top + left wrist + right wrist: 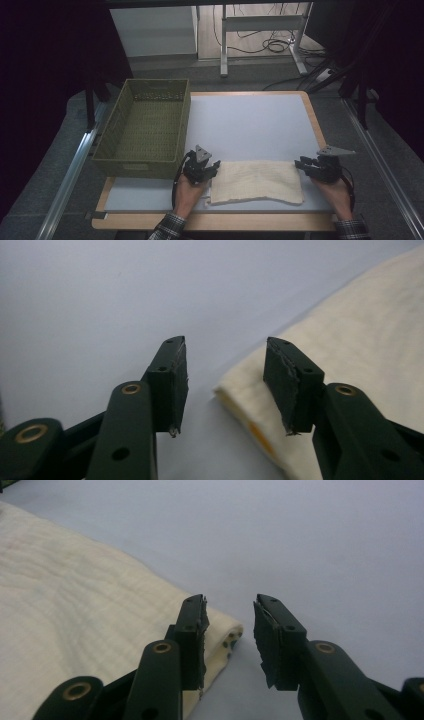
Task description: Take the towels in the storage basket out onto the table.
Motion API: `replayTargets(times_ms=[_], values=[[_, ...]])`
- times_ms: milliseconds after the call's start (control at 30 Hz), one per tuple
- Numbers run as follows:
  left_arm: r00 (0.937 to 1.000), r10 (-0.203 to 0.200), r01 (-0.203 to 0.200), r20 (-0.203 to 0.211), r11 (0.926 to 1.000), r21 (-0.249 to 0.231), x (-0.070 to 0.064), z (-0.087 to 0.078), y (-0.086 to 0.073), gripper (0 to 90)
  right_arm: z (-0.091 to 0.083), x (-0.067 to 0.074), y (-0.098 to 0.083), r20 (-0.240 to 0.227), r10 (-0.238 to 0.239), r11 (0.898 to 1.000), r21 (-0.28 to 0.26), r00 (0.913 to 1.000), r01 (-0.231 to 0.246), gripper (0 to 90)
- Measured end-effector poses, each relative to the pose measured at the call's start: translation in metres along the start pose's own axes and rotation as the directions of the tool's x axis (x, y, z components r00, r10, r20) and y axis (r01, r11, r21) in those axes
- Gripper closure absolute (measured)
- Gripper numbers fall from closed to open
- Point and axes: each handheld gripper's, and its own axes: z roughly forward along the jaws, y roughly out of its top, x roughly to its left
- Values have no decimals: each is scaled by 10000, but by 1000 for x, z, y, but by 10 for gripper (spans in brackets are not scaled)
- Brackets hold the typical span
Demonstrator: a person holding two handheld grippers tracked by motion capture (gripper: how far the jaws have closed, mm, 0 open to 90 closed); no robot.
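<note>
Cloth point(256, 181) lies folded near the table's point(250, 120) front edge; both claws, left point(212, 168) and right point(301, 164), gape empty at its corners. Regrasping one layer could unfold it.

Cream cloth, olive basket, pale table

The cloth point(256, 181) is showing cream with a faint crinkled weave; the perforated basket point(145, 127) is looking olive green, the table point(250, 125) pale grey with a wood-coloured edge, the jaws black.
</note>
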Motion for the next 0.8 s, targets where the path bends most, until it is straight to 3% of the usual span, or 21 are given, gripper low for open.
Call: replayTargets(times_ms=[100,167,233,267,400,667,800], values=[[9998,103,-95,-167,9987,508,-1,9,-1,528,7,0,-3,-110,-74,9999,150,9999,76,630],[9996,234,-226,-165,9985,504,-2,10,0,536,12,3,-5,-150,-212,9989,418,9997,218,655],[9992,298,-312,281,9981,532,-3,9,0,614,14,6,-5,-21,-378,9981,496,9993,379,768],[9988,265,-287,411,9981,541,-3,9,0,705,14,8,-4,-298,-288,9978,588,9991,306,843],[9969,316,-353,719,9981,510,-5,9,0,838,14,12,4,168,-909,9925,835,9957,892,871],[9963,323,-309,793,9994,-184,-6,9,11,843,22,-8,33,803,-1155,9915,701,9901,1100,871],[9972,528,-531,527,9986,44,-6,18,17,832,37,-22,46,888,-776,9942,812,9930,704,866]])
